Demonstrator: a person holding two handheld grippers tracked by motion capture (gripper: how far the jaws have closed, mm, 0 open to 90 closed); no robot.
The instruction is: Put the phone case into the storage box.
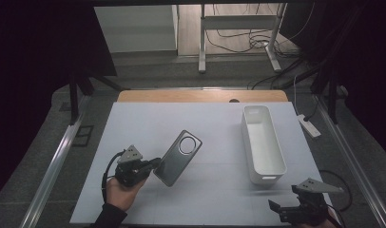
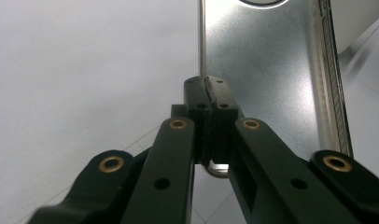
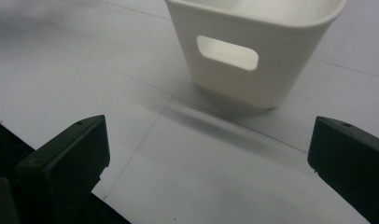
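Observation:
A grey phone case (image 1: 178,157) with a round camera hole hangs tilted above the white mat, left of centre. My left gripper (image 1: 154,165) is shut on the case's near left edge; in the left gripper view its jaws pinch the thin rim of the case (image 2: 267,70) where the gripper (image 2: 208,95) meets it. My right gripper (image 1: 276,209) sits at the mat's near right corner, open with nothing between its jaws. In the right gripper view the gripper (image 3: 208,154) faces the end of a white bin (image 3: 253,51) with a handle slot.
The long white bin (image 1: 262,142) lies on the right half of the mat (image 1: 200,128), running front to back. A wooden table edge (image 1: 200,96) shows behind the mat. Metal rails run along both sides of the table.

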